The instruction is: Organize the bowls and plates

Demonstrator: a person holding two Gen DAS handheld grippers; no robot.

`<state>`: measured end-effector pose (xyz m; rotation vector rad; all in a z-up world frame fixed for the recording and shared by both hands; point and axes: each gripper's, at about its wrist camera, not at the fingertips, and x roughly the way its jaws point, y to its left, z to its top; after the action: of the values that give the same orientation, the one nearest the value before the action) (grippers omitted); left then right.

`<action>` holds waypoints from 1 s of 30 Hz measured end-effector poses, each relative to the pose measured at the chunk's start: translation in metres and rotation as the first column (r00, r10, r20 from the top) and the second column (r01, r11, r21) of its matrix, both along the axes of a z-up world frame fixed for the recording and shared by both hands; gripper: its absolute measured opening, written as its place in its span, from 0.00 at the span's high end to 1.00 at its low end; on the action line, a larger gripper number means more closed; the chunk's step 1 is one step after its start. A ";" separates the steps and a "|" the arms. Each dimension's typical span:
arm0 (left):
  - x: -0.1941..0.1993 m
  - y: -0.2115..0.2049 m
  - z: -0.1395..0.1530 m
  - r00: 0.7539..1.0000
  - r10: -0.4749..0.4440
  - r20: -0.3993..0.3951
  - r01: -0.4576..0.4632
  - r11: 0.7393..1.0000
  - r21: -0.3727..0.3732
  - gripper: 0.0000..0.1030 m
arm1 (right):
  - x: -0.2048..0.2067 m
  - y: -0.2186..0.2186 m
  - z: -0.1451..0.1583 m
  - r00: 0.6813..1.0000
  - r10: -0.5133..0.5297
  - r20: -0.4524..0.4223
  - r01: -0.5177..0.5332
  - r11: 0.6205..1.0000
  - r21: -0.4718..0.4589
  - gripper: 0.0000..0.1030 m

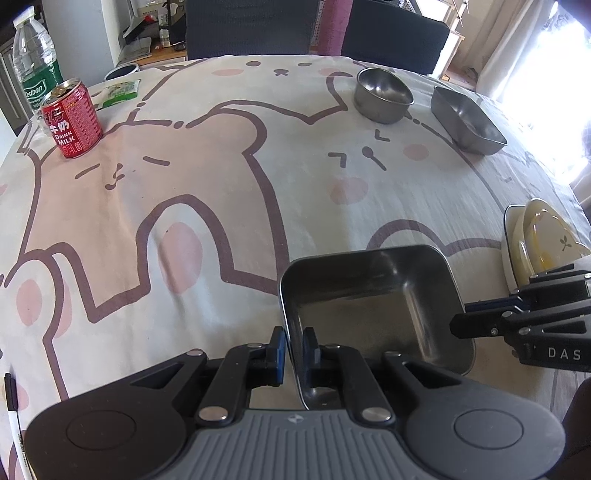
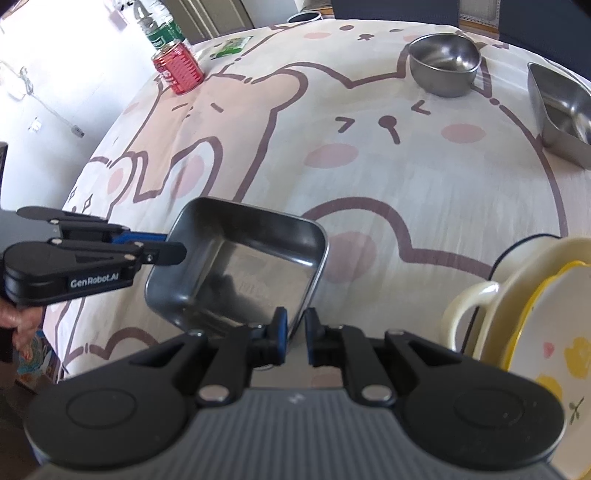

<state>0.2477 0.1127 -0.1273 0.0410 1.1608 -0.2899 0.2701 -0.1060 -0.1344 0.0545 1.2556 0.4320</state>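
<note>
A square steel tray (image 1: 369, 306) (image 2: 240, 273) sits low in both views, over the cartoon tablecloth. My left gripper (image 1: 293, 343) is shut on the tray's left wall, one pad inside and one outside. My right gripper (image 2: 295, 325) pinches the opposite wall the same way. Each gripper also shows in the other's view: the right gripper (image 1: 458, 323) and the left gripper (image 2: 173, 247). I cannot tell whether the tray rests on the cloth. A round steel bowl (image 1: 384, 94) (image 2: 443, 64) and a second square steel tray (image 1: 467, 120) (image 2: 565, 114) stand far across the table. Stacked ceramic plates (image 1: 535, 240) (image 2: 535, 295) lie to the right.
A red milk can (image 1: 72, 120) (image 2: 179, 68), a water bottle (image 1: 35, 62) (image 2: 159, 26) and a green packet (image 1: 120, 92) stand at the far left. A pen (image 1: 14, 417) lies at the near left edge. Dark chairs (image 1: 251, 26) line the far side.
</note>
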 end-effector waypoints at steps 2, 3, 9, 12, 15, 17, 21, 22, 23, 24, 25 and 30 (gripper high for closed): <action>0.000 0.001 0.000 1.000 0.002 -0.002 -0.002 1.000 0.001 0.89 | 0.000 0.001 0.000 1.000 -0.004 0.002 0.004 1.000 -0.001 0.87; 0.000 0.001 -0.001 1.000 0.002 -0.003 -0.002 1.000 -0.001 0.89 | 0.000 0.002 0.000 1.000 -0.003 0.002 0.003 1.000 -0.001 0.87; 0.000 0.004 0.000 1.000 0.008 -0.008 -0.008 1.000 -0.006 0.61 | 0.002 -0.001 0.002 0.999 -0.031 0.008 0.031 0.999 0.013 0.68; -0.001 0.004 0.002 1.000 0.008 -0.007 -0.008 1.000 -0.009 0.54 | 0.003 -0.004 0.007 0.998 -0.060 0.036 0.059 0.998 0.025 0.50; -0.003 0.005 0.005 1.000 0.008 0.004 -0.008 1.000 -0.003 0.37 | 0.004 -0.006 0.010 0.996 -0.075 0.047 0.073 0.997 0.034 0.36; -0.005 0.005 0.008 1.000 0.009 0.012 -0.009 1.000 0.001 0.32 | 0.004 -0.005 0.011 0.996 -0.073 0.055 0.072 0.997 0.030 0.26; -0.008 0.011 0.013 0.999 0.025 0.027 -0.025 1.000 0.009 0.23 | 0.002 -0.005 0.014 0.994 -0.072 0.085 0.070 0.997 0.023 0.15; -0.008 0.013 0.014 0.999 0.030 0.029 -0.031 0.999 0.008 0.20 | 0.001 -0.006 0.016 0.993 -0.070 0.095 0.068 0.997 0.022 0.14; -0.009 0.014 0.015 0.999 0.034 0.030 -0.034 0.999 0.007 0.17 | 0.000 -0.006 0.017 0.992 -0.069 0.106 0.068 0.998 0.018 0.11; -0.010 0.015 0.016 0.999 0.036 0.036 -0.036 0.999 0.003 0.11 | -0.001 -0.007 0.018 0.991 -0.069 0.116 0.067 0.998 0.014 0.09; -0.011 0.016 0.018 0.998 0.036 0.043 -0.036 0.999 0.000 0.06 | -0.002 -0.007 0.019 0.990 -0.068 0.125 0.068 0.998 0.009 0.07; -0.018 0.018 0.031 0.996 0.037 0.082 -0.036 0.999 -0.021 0.02 | -0.007 -0.012 0.025 0.983 -0.063 0.170 0.063 0.998 0.003 0.01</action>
<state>0.2295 0.1307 -0.0966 0.0144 1.0760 -0.2646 0.2631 -0.1182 -0.1093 0.0544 1.0834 0.3728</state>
